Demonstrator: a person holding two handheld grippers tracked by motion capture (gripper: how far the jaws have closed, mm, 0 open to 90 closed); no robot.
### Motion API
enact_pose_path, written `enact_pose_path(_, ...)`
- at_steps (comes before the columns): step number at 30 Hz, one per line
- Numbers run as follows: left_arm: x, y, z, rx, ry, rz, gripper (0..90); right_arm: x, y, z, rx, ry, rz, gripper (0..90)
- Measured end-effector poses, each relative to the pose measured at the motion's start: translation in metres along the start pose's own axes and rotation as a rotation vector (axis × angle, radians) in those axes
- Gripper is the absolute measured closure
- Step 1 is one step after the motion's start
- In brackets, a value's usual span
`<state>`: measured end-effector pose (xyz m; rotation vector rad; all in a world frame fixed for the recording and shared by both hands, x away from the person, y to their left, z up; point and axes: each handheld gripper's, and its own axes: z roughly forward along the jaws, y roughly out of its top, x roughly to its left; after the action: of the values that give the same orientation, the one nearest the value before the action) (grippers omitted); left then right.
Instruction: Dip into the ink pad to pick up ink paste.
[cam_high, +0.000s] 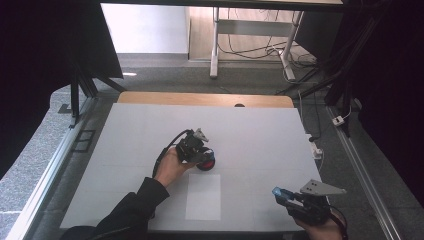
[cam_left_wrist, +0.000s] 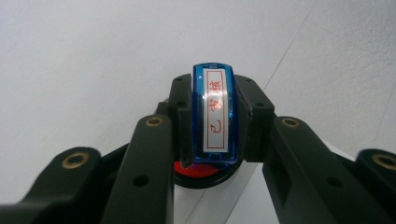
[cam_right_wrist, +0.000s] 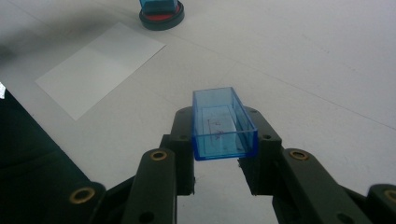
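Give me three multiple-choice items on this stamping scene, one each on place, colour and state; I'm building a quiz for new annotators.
1. Where is the stamp?
A. on the white paper
B. over the red ink pad
C. off the table

2. What colour is the cap?
A. clear blue
B. green
C. yellow

3. How is the right gripper?
A. open, empty
B. shut on the cap
C. lying on the table

Key: 1 B, the left gripper holds it above the ink pad; 2 A, see-through blue; 3 B, its fingers clamp the cap's sides.
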<state>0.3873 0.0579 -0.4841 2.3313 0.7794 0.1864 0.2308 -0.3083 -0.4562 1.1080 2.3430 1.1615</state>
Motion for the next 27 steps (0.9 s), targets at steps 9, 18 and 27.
enact_pose_path(9, -0.001, -0.002, 0.0, -0.013, 0.004, 0.004, 70.8, 0.0, 0.0, 0.0, 0.001, 0.0, 0.001, 68.5)
enact_pose_path(18, 0.005, -0.007, 0.0, -0.061, -0.026, -0.023, 70.5, 0.0, 0.0, 0.0, -0.002, 0.002, 0.004, 68.5)
enact_pose_path(27, 0.01, -0.009, -0.006, -0.095, -0.043, -0.048, 70.4, -0.001, 0.0, -0.001, -0.004, -0.002, 0.006, 68.5)
